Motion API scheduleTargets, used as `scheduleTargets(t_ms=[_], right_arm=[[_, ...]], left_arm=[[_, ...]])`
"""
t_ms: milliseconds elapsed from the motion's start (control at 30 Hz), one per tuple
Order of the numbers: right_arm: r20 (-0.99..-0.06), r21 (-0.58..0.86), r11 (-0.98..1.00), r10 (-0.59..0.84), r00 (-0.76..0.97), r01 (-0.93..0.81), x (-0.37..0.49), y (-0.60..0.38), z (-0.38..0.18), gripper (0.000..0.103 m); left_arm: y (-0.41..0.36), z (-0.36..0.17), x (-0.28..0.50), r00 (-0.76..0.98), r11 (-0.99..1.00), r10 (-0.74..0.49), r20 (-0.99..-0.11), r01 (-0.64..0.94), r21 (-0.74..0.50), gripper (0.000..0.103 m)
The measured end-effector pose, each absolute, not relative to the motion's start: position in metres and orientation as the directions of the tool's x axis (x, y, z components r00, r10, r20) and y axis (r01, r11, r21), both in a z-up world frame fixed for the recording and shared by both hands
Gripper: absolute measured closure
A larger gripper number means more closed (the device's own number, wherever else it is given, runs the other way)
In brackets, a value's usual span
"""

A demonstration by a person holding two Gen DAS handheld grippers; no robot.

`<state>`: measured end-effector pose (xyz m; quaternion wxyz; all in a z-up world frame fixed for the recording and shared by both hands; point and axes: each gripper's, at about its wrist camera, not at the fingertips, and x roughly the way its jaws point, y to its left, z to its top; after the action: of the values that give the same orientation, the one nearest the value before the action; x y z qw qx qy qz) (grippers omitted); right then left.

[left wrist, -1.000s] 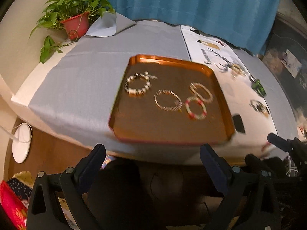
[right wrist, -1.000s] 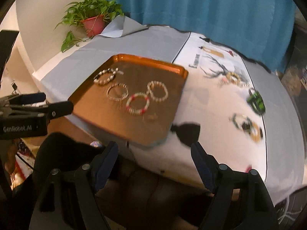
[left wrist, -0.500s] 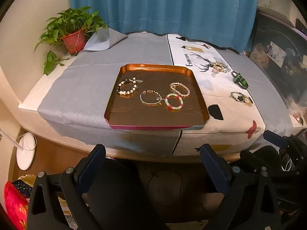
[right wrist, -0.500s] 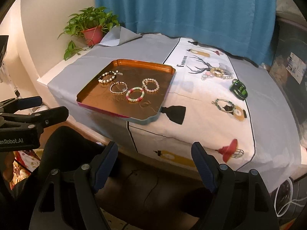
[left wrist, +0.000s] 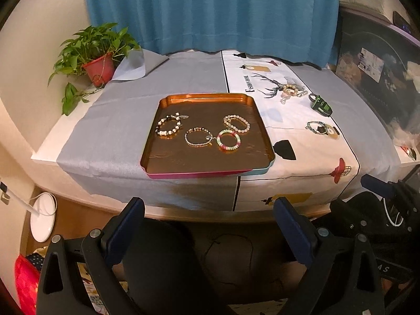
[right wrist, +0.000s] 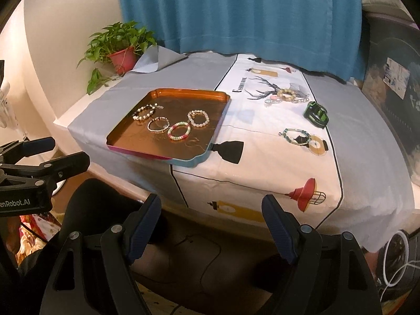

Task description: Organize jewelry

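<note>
A copper tray (left wrist: 207, 166) (right wrist: 131, 141) sits on the cloth-covered table and holds several bead bracelets, among them a pink and green one (left wrist: 228, 140) (right wrist: 178, 130) and a pearl one (left wrist: 236, 123) (right wrist: 198, 118). To its right on the white cloth lie a beige bead bracelet (left wrist: 289, 89) (right wrist: 286, 95), a green and black band (left wrist: 320, 105) (right wrist: 316, 112) and a teal bracelet (left wrist: 316, 127) (right wrist: 296, 135). My left gripper (left wrist: 208, 216) and right gripper (right wrist: 211, 214) hang open and empty below the table's near edge, well short of the jewelry.
A potted plant (left wrist: 98, 65) stands at the table's back left before a blue curtain (left wrist: 210, 13). A white round lamp base (left wrist: 43, 216) lies on the floor at left. A dark cluttered cabinet (left wrist: 380, 73) is at right. A person's dark-clothed legs (right wrist: 86, 210) are under the grippers.
Both grippers have pulled back and risen from the table, so the tray and jewelry look smaller and farther. Jaws stayed open and empty.
</note>
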<state>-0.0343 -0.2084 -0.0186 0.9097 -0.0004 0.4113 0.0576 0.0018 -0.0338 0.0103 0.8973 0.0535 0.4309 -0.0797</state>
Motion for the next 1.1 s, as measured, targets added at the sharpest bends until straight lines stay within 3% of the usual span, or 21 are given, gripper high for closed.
scheduleTargets(t_ms=[1100], right_arm=[[-0.779,0.086,0.995,0.095,0.62,-0.045,-0.015,-0.239,-0.038,0.023]], left_arm=[[-0.061,-0.004,0.022,0.574,0.968,-0.078,-0.815,0.24,0.077,0.005]])
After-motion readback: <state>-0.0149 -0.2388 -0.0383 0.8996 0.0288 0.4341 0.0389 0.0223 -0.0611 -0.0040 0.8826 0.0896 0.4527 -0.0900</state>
